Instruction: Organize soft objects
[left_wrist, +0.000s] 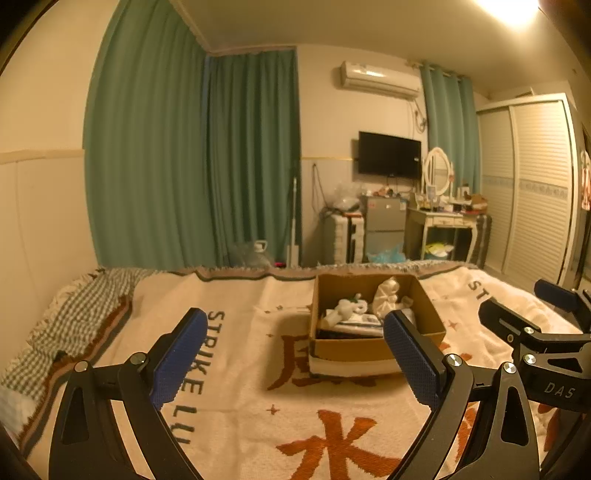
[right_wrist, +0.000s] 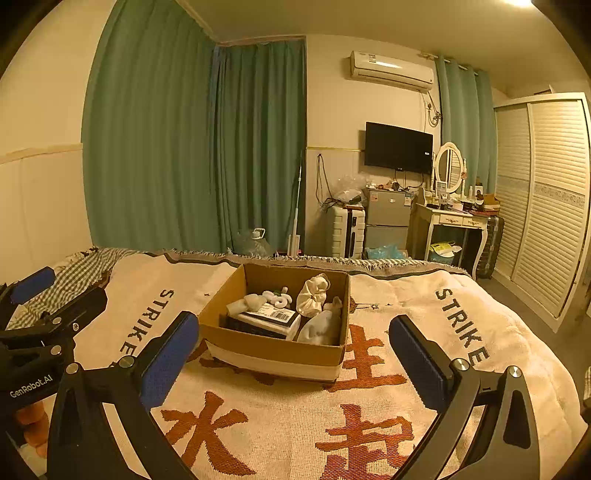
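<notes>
Nearest the cameras, both handheld grippers hover above the bed with nothing between their blue-padded fingers: the left gripper (left_wrist: 291, 354) stands with its jaws wide apart, and the right gripper (right_wrist: 293, 360) likewise, empty. Each tool shows at the edge of the other's view, so they are held side by side. Beneath them lies a cream woven blanket (right_wrist: 369, 424) with rust-orange characters and dark lettering, spread flat over the bed. Just beyond the fingertips sits an open brown cardboard box (right_wrist: 273, 350), resting on the blanket. It holds the soft items: a knotted cream cloth bundle (right_wrist: 313, 293), a pale rolled sock-like piece (right_wrist: 321, 326) against the right wall, a small white plush with green detail (right_wrist: 277, 297), and a white carton with a barcode label (right_wrist: 269, 317). Key relation: in the right wrist view the box lies straight ahead, centred between the fingers; in the left wrist view it sits ahead and toward the right finger. Judgement: the right gripper is the better aligned for a reach forward and down into the box. Farther off stand green curtains (left_wrist: 192, 158), a wall-mounted television (left_wrist: 389, 153) and a white dressing table (left_wrist: 443, 221).
</notes>
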